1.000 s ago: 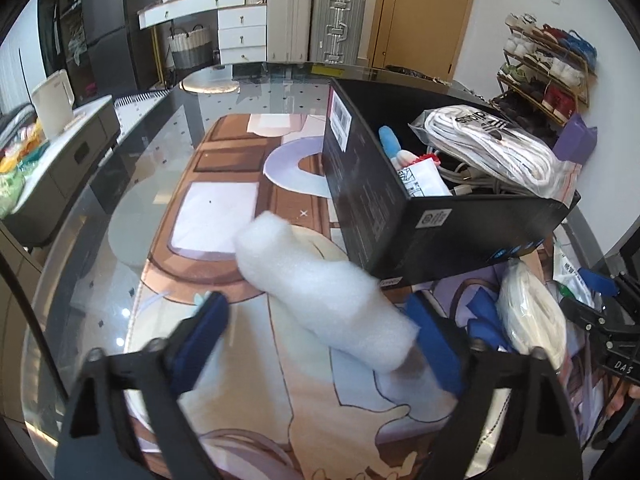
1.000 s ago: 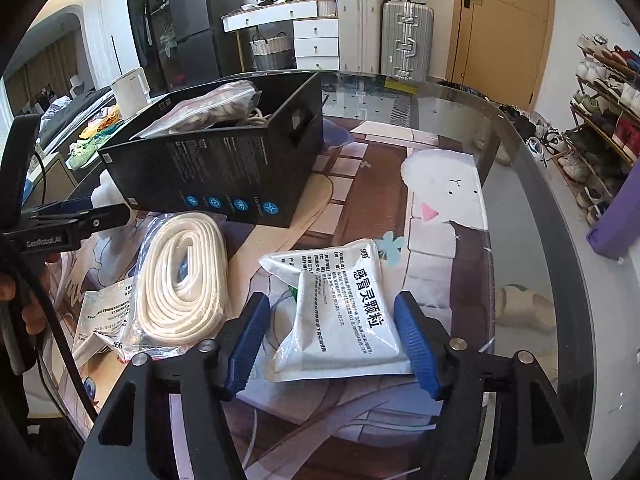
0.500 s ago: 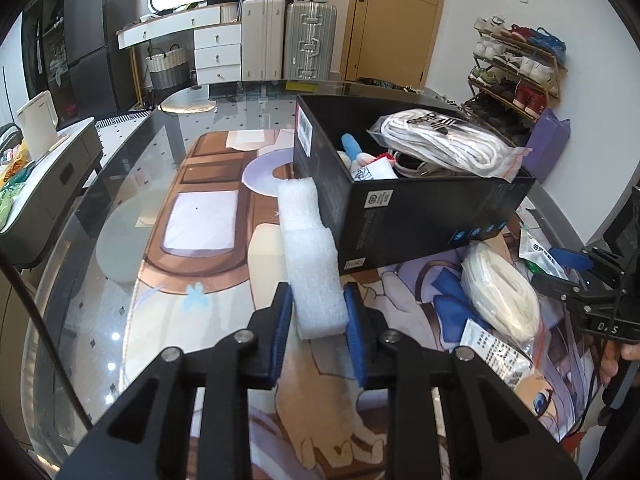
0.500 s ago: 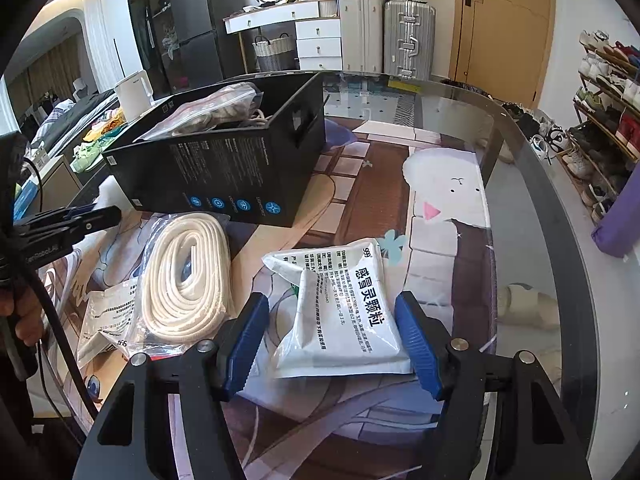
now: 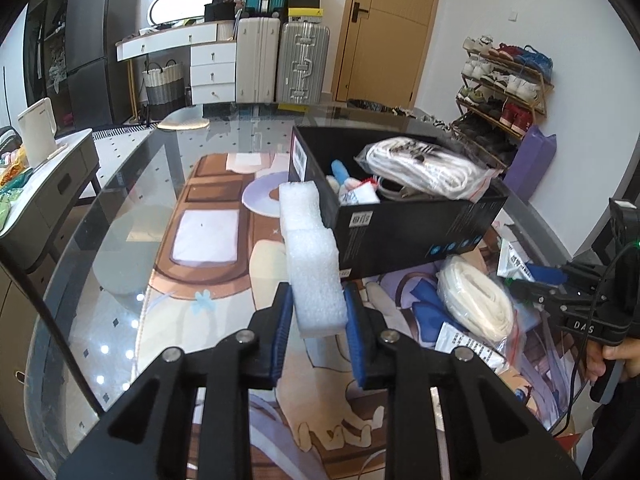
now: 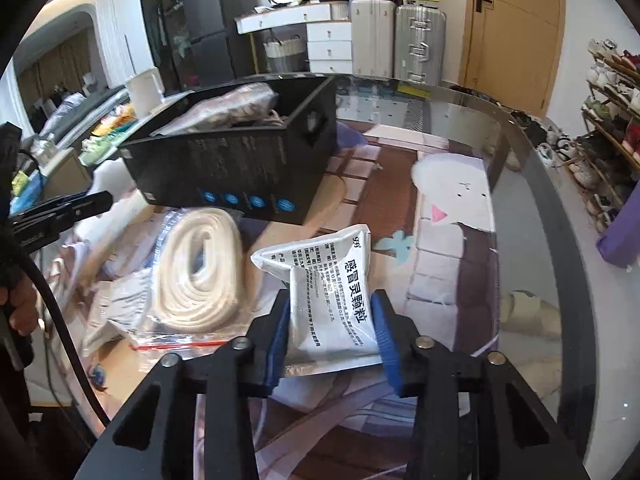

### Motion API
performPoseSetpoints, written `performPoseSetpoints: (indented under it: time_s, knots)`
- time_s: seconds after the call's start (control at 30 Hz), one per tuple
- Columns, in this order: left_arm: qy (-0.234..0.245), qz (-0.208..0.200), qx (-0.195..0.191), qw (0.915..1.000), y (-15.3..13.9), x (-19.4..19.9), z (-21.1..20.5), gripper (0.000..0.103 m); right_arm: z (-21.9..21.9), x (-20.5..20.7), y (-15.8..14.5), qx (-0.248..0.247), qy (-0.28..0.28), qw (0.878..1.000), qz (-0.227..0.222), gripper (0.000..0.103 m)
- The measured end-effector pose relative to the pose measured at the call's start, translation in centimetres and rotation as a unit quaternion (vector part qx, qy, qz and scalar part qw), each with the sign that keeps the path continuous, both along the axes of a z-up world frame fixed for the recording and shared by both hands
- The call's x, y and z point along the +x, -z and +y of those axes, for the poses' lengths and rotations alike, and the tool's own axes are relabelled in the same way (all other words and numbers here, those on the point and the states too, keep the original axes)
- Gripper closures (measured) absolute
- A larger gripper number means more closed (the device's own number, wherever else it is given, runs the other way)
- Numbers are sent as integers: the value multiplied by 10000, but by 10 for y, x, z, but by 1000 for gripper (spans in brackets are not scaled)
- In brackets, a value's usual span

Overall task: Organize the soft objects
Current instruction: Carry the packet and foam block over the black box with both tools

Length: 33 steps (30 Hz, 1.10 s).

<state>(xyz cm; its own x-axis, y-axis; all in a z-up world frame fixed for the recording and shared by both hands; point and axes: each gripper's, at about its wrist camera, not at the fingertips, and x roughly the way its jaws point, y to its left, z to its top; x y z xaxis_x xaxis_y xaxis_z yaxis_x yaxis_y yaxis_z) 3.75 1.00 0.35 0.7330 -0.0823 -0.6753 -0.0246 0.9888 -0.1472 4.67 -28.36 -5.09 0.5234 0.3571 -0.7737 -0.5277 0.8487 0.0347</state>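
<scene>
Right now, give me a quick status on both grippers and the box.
Left gripper shut on foam block, held beside black box. Right gripper shut on white sachet. Bagged rope coil lies between sachet and box.

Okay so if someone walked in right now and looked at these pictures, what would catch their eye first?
Probably the white foam block, clamped in the left gripper and sticking up just left of the black box. That box is stuffed, a bagged white rope heaped on top. Over on the right gripper, the jaws pinch a white printed pouch, beside a second bagged rope coil on the cartoon mat.
</scene>
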Motion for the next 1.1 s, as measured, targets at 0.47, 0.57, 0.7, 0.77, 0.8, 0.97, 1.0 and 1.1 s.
performPoseSetpoints:
  time_s: [0.47,0.57,0.7,0.77,0.8,0.97,1.0,1.1]
  knots:
    - [46,-449,13,9990,-28,-7,3,79,5,-18,-33,186,-104,9984,-525,69]
    - [115,-547,-54,9984,-35,-4,3,79,9,-23,-45,369,-141,9967,-715,69]
    - [208,-691,-63,9974,-43,-5,0,80,16,-28,-59,596,-174,9939,-917,69]
    - [280,-721,-98,9970,-45,-4,-2,80,17,-29,-65,715,-182,9925,-970,69]
    - [312,-724,-108,9968,-46,-3,-3,80,19,-29,-67,764,-184,9921,-983,69]
    - [415,-781,-193,9959,-47,0,-7,80,21,-28,-69,824,-154,9914,-1001,69]
    - [425,-792,-196,9958,-47,0,-8,80,21,-28,-70,874,-147,9910,-1002,69]
    - [458,-854,-212,9951,-50,3,-10,80,23,-28,-72,924,-125,9903,-1028,69]
